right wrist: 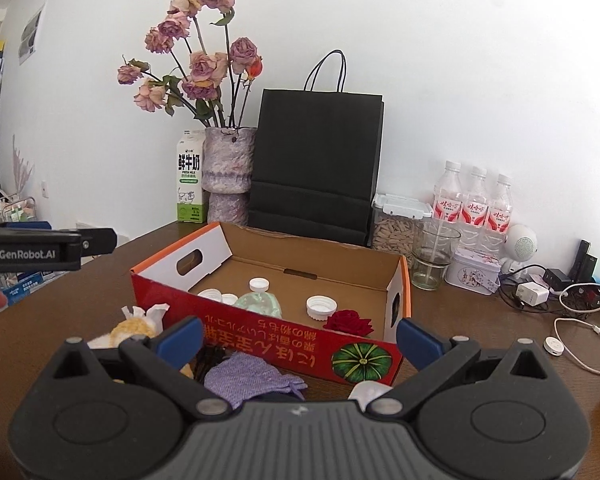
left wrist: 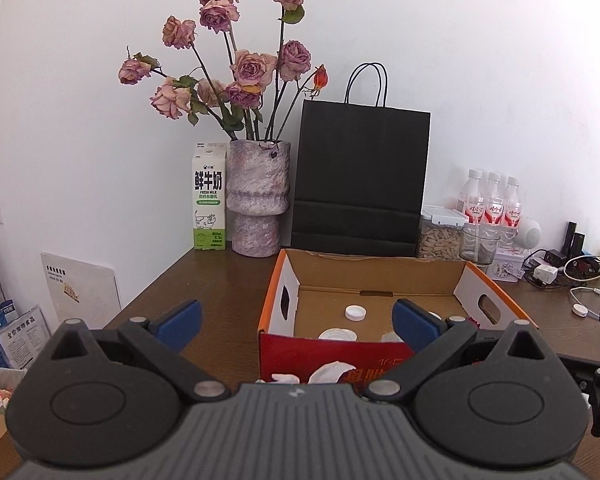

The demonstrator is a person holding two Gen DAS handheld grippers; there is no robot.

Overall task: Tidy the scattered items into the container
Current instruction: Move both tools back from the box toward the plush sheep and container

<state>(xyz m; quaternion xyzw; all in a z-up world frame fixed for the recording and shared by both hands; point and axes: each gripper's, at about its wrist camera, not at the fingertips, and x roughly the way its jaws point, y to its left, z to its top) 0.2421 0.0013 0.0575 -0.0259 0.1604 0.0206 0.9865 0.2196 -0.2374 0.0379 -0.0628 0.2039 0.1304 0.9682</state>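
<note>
Both claws are wide apart and carrying nothing: the right gripper (right wrist: pixel 299 334) hangs just short of the cardboard box (right wrist: pixel 260 322), and the left gripper (left wrist: pixel 297 318) hovers at the box's near wall too. Inside the box lie a red rose head (right wrist: pixel 349 322), a pale green plastic bottle (right wrist: pixel 259 300) and several white caps (right wrist: pixel 321 306). Still out on the table (right wrist: pixel 460 320), tight against the box's red front, sit a purple knitted pouch (right wrist: pixel 248 378), a crumpled tissue (right wrist: pixel 146 313) and a yellow knitted piece (right wrist: pixel 134 330). Behind the box stand a black paper bag (right wrist: pixel 316 160), a vase of dried roses (right wrist: pixel 228 164) and a milk carton (right wrist: pixel 190 178); water bottles (right wrist: pixel 476 200) line up to the right.
</note>
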